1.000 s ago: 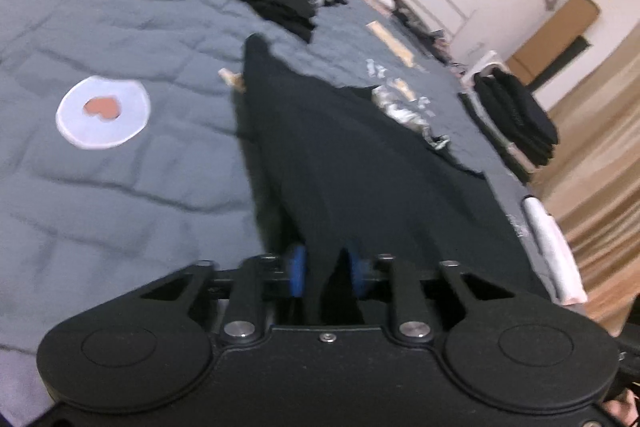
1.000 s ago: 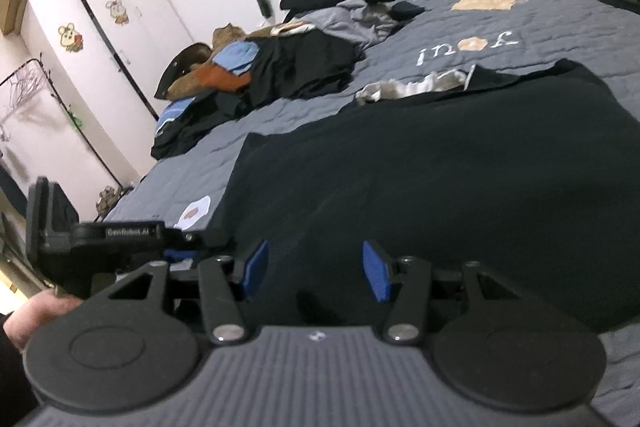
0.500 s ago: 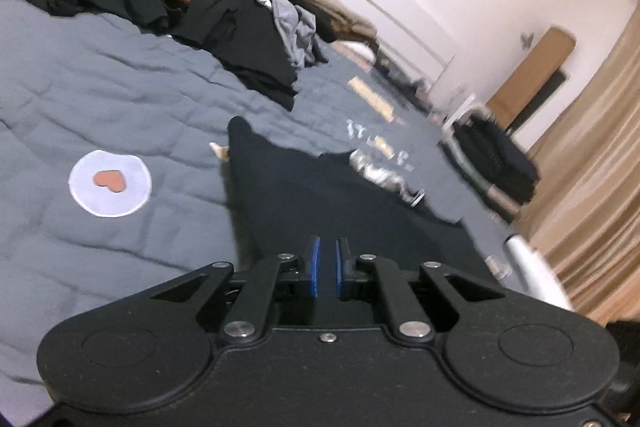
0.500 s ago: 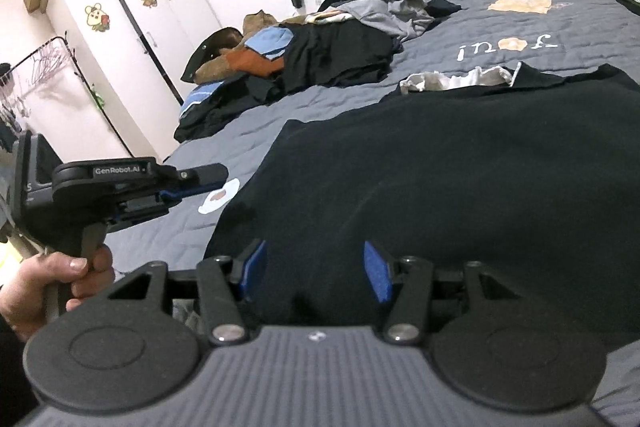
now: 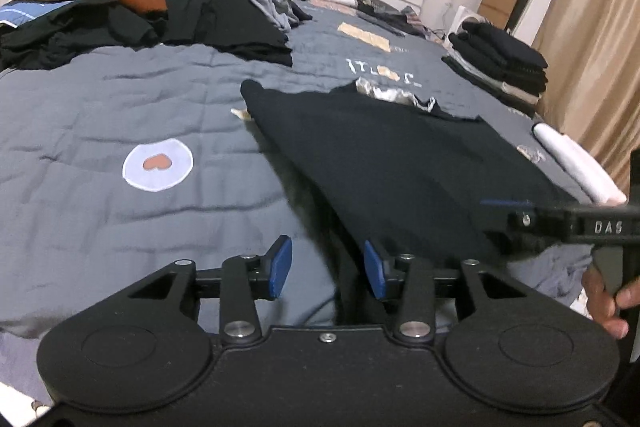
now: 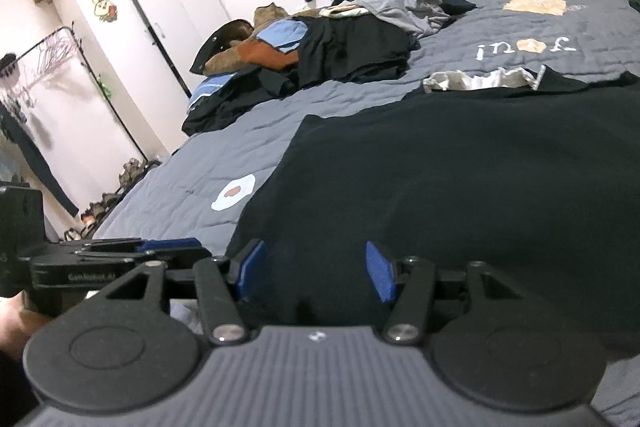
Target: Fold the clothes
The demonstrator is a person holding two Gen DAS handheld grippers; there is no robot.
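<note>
Left tool (image 5: 327, 269) opening, garment hem released since a second ago; right tool (image 6: 316, 271) open, empty, over black garment (image 6: 460, 163). Wardrobe (image 6: 132, 7) shows only in right view.

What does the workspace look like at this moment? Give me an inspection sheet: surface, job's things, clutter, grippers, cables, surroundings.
Surface: grey quilted bedspread with a heart patch.
Job's things: black garment spread flat on the bed; folded stack at the far edge.
Clutter: unsorted clothes heap near the headboard; white-and-grey fabric at the garment's far edge.
Grippers: left hand-held gripper jaws opening, nothing pinched, garment edge by its right pad; right hand-held gripper open over the garment's near hem, its jaws opening a little.
Cables: nothing seen.
Surroundings: white wardrobe with animal stickers, clothes rail, beige curtain.
</note>
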